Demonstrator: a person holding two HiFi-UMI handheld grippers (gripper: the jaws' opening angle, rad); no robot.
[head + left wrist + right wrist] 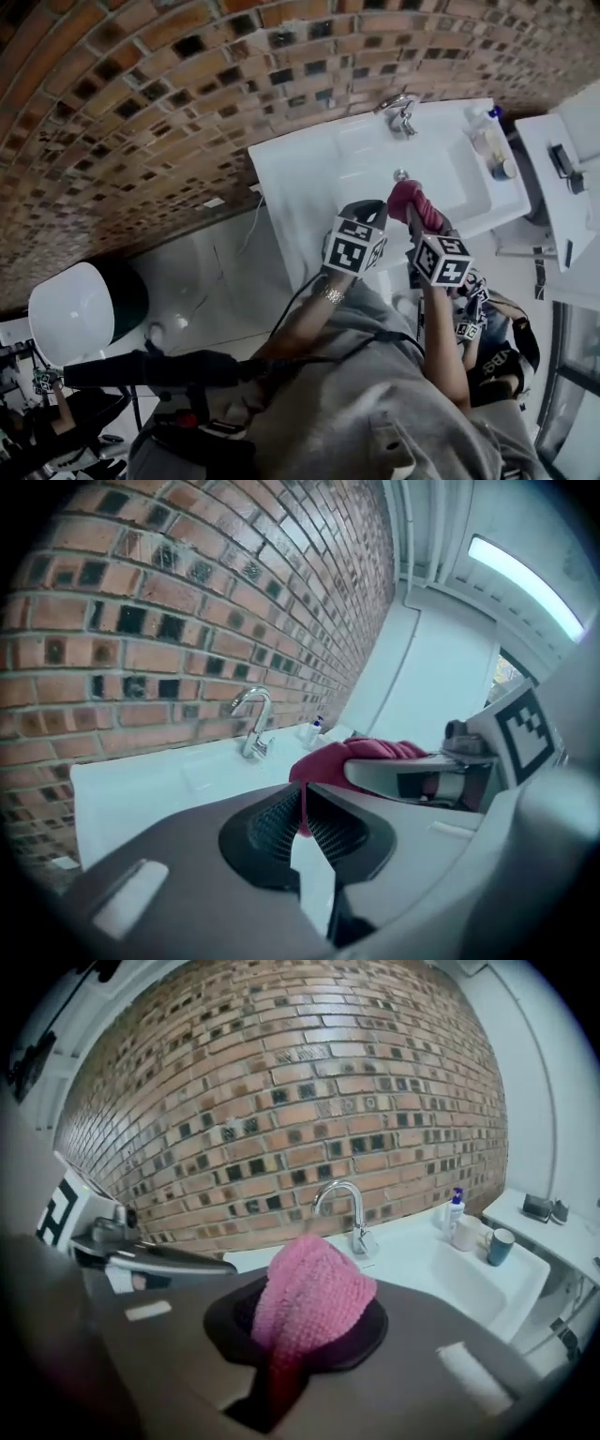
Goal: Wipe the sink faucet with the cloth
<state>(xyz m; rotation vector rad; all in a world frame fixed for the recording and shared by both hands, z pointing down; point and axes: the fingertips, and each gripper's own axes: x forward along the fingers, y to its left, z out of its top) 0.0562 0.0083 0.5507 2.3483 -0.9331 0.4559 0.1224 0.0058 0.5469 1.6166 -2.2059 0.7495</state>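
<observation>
A chrome faucet [401, 112] [251, 724] [345, 1208] stands at the back of the white sink [309, 169], against the brick wall. My right gripper [419, 217] [300, 1335] is shut on a bunched pink cloth [412, 200] [309, 1297], held over the sink's front edge and well short of the faucet. My left gripper [373, 214] [300, 810] is close beside it on the left. Its jaws are shut, with a thin pink strip of the cloth [361, 752] between the pads.
A soap bottle [483, 127] [456, 1208] and cups [504, 169] [499, 1246] sit on the sink's right end. A white shelf [562, 178] lies further right. A white round object [75, 309] stands on the floor at the left.
</observation>
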